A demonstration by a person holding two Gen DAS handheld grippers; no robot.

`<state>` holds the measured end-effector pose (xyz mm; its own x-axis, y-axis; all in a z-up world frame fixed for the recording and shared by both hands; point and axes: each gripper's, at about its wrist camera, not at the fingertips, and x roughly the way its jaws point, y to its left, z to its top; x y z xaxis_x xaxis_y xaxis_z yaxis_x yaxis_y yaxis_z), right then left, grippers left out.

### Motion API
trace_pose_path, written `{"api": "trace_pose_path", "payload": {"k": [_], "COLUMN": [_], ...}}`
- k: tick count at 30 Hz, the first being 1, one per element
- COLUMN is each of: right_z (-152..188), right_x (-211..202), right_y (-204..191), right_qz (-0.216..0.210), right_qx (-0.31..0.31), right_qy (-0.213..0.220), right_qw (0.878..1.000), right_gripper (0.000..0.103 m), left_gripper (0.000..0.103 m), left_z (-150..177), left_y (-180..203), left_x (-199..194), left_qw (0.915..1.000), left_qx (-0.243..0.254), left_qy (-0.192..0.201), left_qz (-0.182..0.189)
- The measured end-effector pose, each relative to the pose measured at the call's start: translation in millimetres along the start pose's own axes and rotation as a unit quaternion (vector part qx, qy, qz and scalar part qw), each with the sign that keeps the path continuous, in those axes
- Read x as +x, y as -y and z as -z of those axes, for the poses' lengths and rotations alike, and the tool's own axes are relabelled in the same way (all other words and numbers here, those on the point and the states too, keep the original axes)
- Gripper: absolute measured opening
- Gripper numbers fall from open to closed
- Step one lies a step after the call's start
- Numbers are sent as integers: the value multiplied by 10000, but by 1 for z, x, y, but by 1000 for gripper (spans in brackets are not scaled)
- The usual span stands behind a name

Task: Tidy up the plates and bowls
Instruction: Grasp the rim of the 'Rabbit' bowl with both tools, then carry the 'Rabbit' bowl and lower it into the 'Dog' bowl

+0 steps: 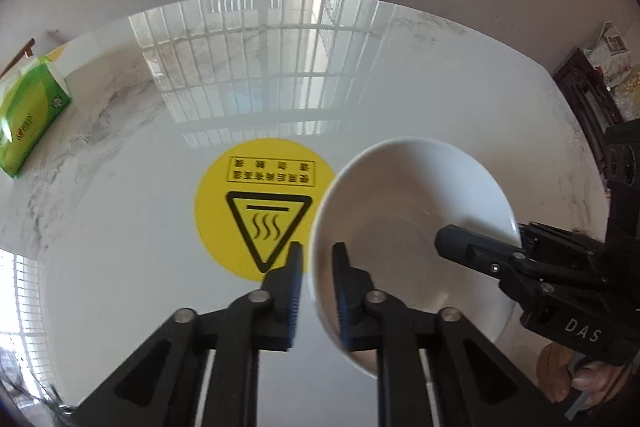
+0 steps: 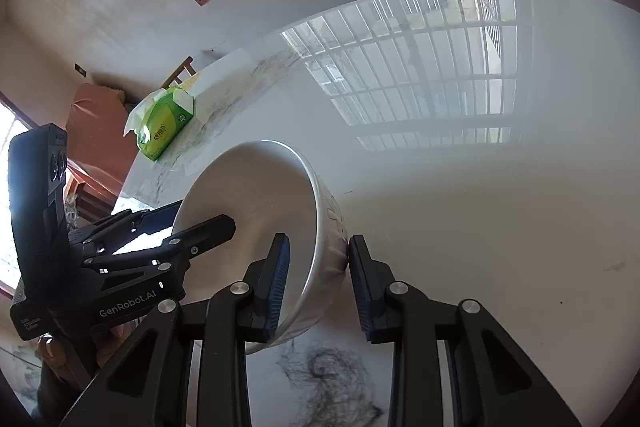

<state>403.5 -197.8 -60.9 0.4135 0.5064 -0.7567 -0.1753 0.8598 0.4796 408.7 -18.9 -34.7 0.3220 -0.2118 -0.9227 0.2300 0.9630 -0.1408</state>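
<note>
the left hand-held gripper (image 1: 317, 291) is narrowed onto the white bowl (image 1: 404, 227), one finger inside and one outside the tilted wall, while the right hand-held gripper (image 2: 319, 281) straddles the opposite wall a little wider, its outer pad touching and its inner pad just off it. the bowl hangs tipped between them above the marble surface (image 2: 480, 211), beside the yellow sticker (image 1: 240, 211); its base is hidden, so whether it touches the surface cannot be told.

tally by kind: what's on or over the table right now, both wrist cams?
Bowls: 1, the white bowl, its rim straddled by both the left gripper and the right gripper
Tissue boxes: 1, the green tissue box
Stickers: 1, the yellow warning sticker
Plates: 0 visible
Total: 3
</note>
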Motion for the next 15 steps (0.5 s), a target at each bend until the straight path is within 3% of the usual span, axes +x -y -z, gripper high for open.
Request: {"api": "trace_pose_path", "payload": {"k": [2, 6, 15], "right_z": [-1, -1, 8], "right_x": [1, -2, -45], "right_y": [1, -4, -18], "right_qz": [-53, 33, -457], "right_qx": [19, 6, 275], "right_qy": [-77, -176, -225], "right_qw": [10000, 9998, 9983], "right_gripper": [25, 24, 22], "left_gripper": [8, 8, 9], "left_z": [-1, 0, 34], "left_y": [6, 8, 29], "left_x": [0, -14, -85], "left_qw": [9996, 9996, 9987], "left_qx": [-3, -115, -87], "left_qy": [-66, -75, 216], "left_qz": [-278, -242, -461]}}
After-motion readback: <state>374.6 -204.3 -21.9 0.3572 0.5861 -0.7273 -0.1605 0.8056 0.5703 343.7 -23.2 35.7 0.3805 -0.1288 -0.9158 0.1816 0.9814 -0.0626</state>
